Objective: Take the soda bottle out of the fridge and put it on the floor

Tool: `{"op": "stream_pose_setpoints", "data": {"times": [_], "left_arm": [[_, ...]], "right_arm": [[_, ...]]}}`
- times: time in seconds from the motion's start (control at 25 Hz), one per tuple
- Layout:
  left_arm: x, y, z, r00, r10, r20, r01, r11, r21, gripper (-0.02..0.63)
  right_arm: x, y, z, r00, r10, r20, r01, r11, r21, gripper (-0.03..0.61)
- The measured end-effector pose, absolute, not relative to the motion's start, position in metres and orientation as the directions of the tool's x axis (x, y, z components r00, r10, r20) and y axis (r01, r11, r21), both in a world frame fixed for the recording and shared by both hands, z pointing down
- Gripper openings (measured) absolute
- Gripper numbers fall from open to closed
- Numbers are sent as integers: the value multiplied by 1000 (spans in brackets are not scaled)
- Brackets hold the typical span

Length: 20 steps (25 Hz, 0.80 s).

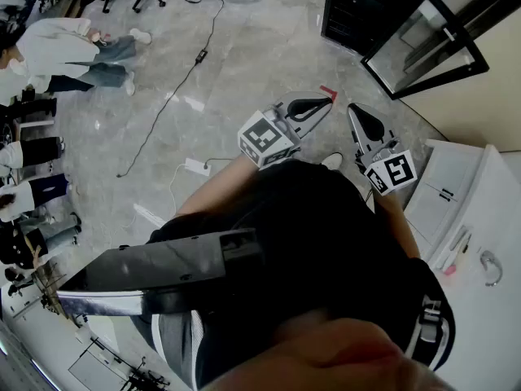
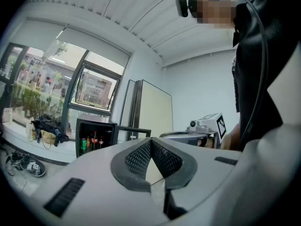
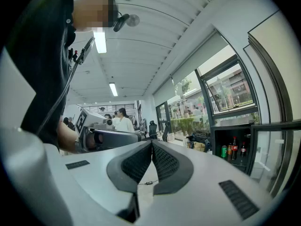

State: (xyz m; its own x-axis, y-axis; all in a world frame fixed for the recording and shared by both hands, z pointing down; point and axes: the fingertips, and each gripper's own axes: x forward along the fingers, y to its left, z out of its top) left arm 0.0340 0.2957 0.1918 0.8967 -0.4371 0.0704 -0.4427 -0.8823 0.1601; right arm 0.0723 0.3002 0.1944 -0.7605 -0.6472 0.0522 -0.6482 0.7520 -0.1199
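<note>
The black mini fridge (image 1: 358, 10) stands open on the floor ahead, its glass door (image 1: 431, 43) swung out to the right. In the right gripper view the fridge (image 3: 233, 132) holds dark soda bottles (image 3: 234, 148) with red labels and a green can (image 3: 224, 151). The same soda bottles (image 2: 94, 141) show small and far in the left gripper view. Both grippers are held level in front of the person, well short of the fridge. My left gripper (image 1: 328, 98) is shut and empty, and so is my right gripper (image 1: 352, 109). Each gripper's pads meet at the tip with nothing between them.
A cable (image 1: 175, 88) and a white power adapter (image 1: 196, 167) lie on the grey floor. Seated people (image 1: 57, 51) and office chairs are at the left. A white cabinet (image 1: 468, 210) stands at the right. Shoes (image 2: 28, 166) lie under the window.
</note>
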Motion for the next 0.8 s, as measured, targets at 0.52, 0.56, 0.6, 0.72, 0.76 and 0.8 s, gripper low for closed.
{"op": "stream_pose_setpoints", "data": {"times": [0.52,0.56,0.6,0.72,0.76,0.8], "left_arm": [[31,305,193,896,-438,80,-445,-879,174,0],[31,306,193,896,-438,80,-445,-878,175,0],[31,307,194,896,-438,80,-445,-878,177,0],[32,307,193,897,-435,77,-441,-879,179,0],[33,306,193,898,-434,76,-441,-880,177,0],[33,305,193,898,-434,75,-441,-880,175,0]], "right_arm": [[72,311,187,-763,-647,-7,-643,759,-107,14],[73,312,187,-761,-649,-6,-645,758,-100,14],[73,312,188,-760,-649,-5,-646,757,-95,14],[74,313,186,-775,-631,-20,-627,773,-96,12],[73,313,187,-781,-624,-21,-620,779,-96,12],[73,312,187,-784,-620,-20,-616,782,-96,12]]}}
